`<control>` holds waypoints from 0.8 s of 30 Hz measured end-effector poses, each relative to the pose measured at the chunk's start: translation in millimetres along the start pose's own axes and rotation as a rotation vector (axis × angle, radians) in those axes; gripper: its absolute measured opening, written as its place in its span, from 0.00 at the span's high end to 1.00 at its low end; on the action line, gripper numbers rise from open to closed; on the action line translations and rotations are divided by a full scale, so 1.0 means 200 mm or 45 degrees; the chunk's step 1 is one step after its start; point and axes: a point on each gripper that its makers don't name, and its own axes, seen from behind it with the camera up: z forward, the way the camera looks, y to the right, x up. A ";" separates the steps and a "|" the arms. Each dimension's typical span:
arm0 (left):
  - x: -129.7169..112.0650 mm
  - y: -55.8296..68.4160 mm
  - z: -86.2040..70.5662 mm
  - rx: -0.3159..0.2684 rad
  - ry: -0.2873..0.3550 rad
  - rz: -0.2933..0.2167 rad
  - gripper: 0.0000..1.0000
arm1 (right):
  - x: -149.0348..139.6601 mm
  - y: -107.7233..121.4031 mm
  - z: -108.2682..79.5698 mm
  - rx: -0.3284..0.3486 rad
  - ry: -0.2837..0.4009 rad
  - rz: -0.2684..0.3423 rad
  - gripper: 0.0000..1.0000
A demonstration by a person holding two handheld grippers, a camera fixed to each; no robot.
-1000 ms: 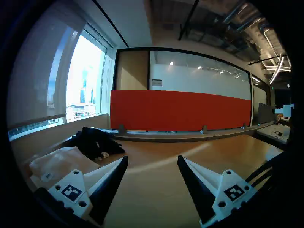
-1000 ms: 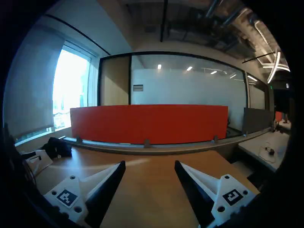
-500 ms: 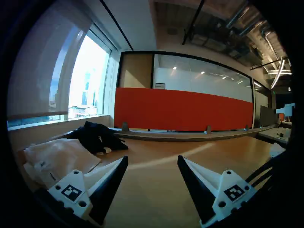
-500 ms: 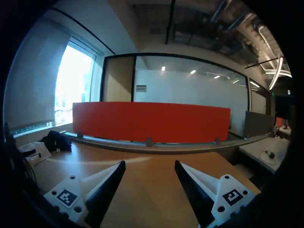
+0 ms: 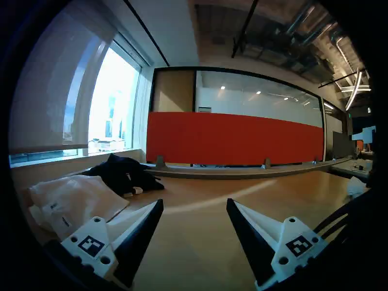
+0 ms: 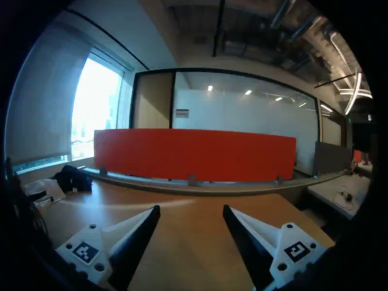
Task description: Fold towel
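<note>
Left gripper (image 5: 194,201): fingers wide apart, empty, above wooden table (image 5: 203,242). Right gripper (image 6: 191,207): fingers likewise wide, empty. White towel (image 5: 72,201): lying at table's left, beside black garment (image 5: 123,177).

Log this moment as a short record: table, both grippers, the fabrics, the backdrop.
table: wooden, the middle bare
left gripper: open, holding nothing, low over the table
right gripper: open, holding nothing, low over the table
white cloth: lying on the table at the left of the left gripper view, untouched
dark fabric: bunched heap just behind the white cloth
divider: orange-red panel along the table's far edge
window: bright, beside the fabrics
</note>
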 end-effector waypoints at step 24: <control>-0.01 0.03 0.00 -0.004 0.014 0.063 0.03 | -0.05 0.11 0.00 -0.038 0.042 -0.008 0.00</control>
